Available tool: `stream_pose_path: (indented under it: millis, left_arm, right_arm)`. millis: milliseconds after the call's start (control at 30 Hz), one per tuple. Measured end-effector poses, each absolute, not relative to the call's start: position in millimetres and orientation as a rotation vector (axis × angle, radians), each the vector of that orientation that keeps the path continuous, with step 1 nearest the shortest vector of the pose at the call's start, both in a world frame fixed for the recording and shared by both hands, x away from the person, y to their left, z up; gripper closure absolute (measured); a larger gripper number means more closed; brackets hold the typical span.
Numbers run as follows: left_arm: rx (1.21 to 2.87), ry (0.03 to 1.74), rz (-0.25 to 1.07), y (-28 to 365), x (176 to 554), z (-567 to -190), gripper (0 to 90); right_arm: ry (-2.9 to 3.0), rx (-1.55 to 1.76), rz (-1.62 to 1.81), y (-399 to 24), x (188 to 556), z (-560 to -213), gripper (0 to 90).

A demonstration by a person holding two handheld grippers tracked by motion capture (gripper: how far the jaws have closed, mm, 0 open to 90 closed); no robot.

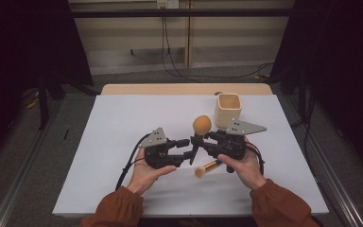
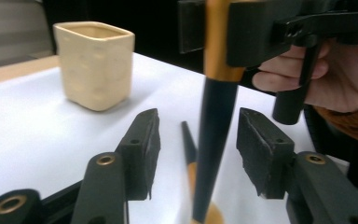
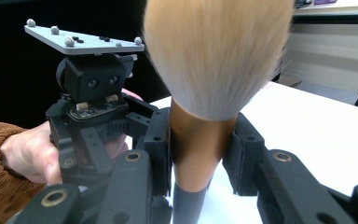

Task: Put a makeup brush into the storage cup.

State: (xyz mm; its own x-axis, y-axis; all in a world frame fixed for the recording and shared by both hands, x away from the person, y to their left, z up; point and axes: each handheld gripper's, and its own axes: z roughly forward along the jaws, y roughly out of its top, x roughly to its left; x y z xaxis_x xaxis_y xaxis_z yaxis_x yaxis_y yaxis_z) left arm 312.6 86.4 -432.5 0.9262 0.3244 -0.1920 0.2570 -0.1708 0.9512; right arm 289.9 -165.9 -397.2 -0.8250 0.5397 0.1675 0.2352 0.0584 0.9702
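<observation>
The right gripper [image 1: 197, 139] holds a large makeup brush [image 1: 200, 131] upright: in the right gripper view its fingers [image 3: 161, 144] press on both sides of the brush's gold ferrule, with the fluffy tan bristle head just above them and the black handle hanging below. The left gripper [image 1: 185, 146] faces it from the other side. In the left gripper view its fingers [image 2: 144, 149] stand part open, one on each side of that black handle with a gap at both, so they do not touch it. A second, smaller brush [image 1: 209, 167] with a gold ferrule lies flat on the white table [image 1: 123, 142] below the fingers of both grippers. A cream square cup [image 1: 228, 110] stands on the table beyond the right gripper's fingers, near them but apart.
</observation>
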Motion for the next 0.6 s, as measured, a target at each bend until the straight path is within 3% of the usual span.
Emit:
stream_pose_path:
  millis: [300,600]
  left_arm:
    - [1.771,0.532,0.165,95,313,-428,16.7]
    - [1.784,0.592,0.201,117,312,-429,4.2]
  right_arm:
    - [2.075,0.801,1.838,-174,292,-395,65.6]
    - [2.054,0.814,1.814,-183,292,-392,65.6]
